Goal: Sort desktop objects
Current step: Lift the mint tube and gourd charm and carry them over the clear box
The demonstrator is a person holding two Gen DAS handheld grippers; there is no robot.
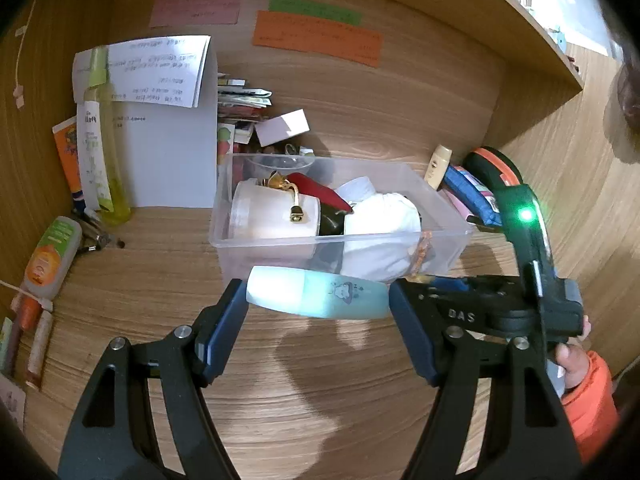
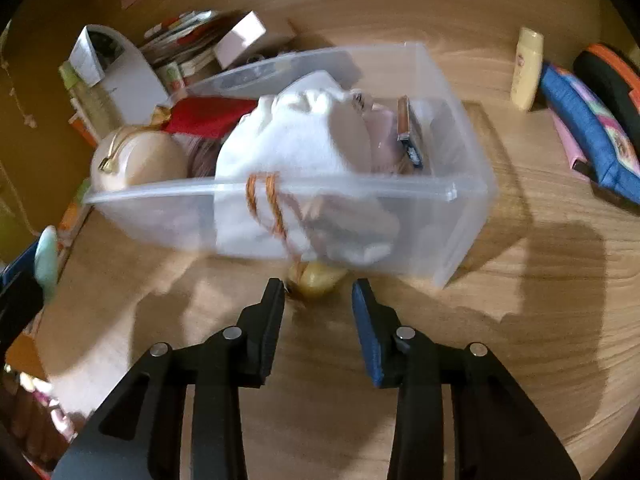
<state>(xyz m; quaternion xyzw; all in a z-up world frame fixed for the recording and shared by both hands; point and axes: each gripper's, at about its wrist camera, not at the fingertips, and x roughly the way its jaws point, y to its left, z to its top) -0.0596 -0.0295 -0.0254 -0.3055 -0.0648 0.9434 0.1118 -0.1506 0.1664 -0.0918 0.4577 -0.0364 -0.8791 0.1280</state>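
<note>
The left gripper [image 1: 318,300] clamps a pale turquoise plastic bottle [image 1: 320,294] lying crosswise, white cap leftward, just before the clear plastic bin [image 1: 340,236]. The right gripper [image 2: 318,294] is open before that bin, fingers either side of a small yellowish object [image 2: 318,280].

The bottle [image 1: 318,295] in the left gripper [image 1: 318,312] was pale mint with a whiter cap end and a small purple cartoon print. The bin [image 1: 440,236] at twelve o'clock was clear plastic, holding a white cloth [image 1: 380,220], a red item [image 1: 316,192] and a cream jar [image 1: 268,216] with gold trim. On the wood-grain wall hung pink [image 1: 196,4], green [image 1: 316,10] and orange [image 1: 316,38] notes.
</note>
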